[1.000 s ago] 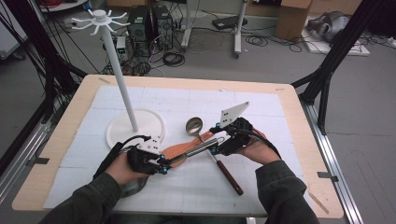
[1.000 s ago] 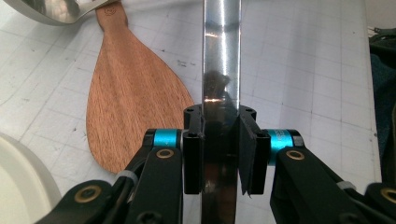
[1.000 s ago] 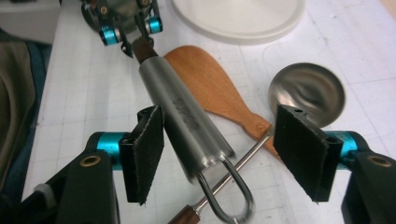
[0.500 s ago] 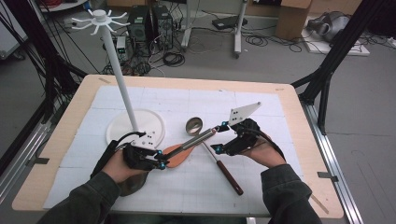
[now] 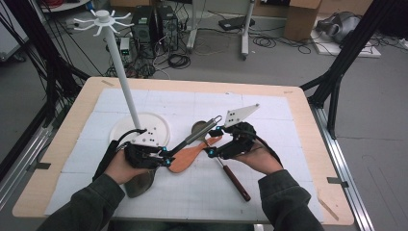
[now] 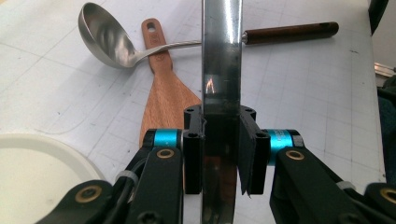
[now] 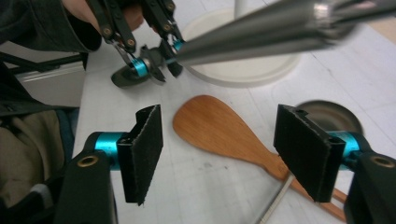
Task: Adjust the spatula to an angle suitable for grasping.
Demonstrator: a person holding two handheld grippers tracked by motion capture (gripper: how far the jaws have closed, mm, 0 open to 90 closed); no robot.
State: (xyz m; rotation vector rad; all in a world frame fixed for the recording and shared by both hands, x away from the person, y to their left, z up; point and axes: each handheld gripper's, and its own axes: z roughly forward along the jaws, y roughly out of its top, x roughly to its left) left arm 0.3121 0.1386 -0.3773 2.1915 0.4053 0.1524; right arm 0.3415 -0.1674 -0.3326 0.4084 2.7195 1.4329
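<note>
My left gripper (image 5: pixel 163 161) is shut on the flat steel handle of a utensil (image 5: pixel 195 138); the pads clamp the handle (image 6: pixel 222 140) from both sides. The handle slants up and to the right, and its dark head (image 5: pixel 139 185) hangs below the left hand. My right gripper (image 5: pixel 212 142) stands open beneath the handle's free end (image 7: pixel 280 32). Its jaws have just been closing, with nothing between the pads (image 7: pixel 144 149). A wooden spatula (image 7: pixel 219 128) lies on the mat under them. A steel ladle (image 6: pixel 102 37) with a dark wooden grip rests across the spatula's handle.
A white stand, with a round base (image 5: pixel 156 126), a tall pole (image 5: pixel 122 82) and hooked arms on top, rises at the back left. A white gridded mat (image 5: pixel 288 163) covers the wooden table. Black frame legs (image 5: pixel 337 82) flank the table.
The steel handle's free end has swung upward and away from the right gripper, which now sits under it. The left hand has hardly moved.
</note>
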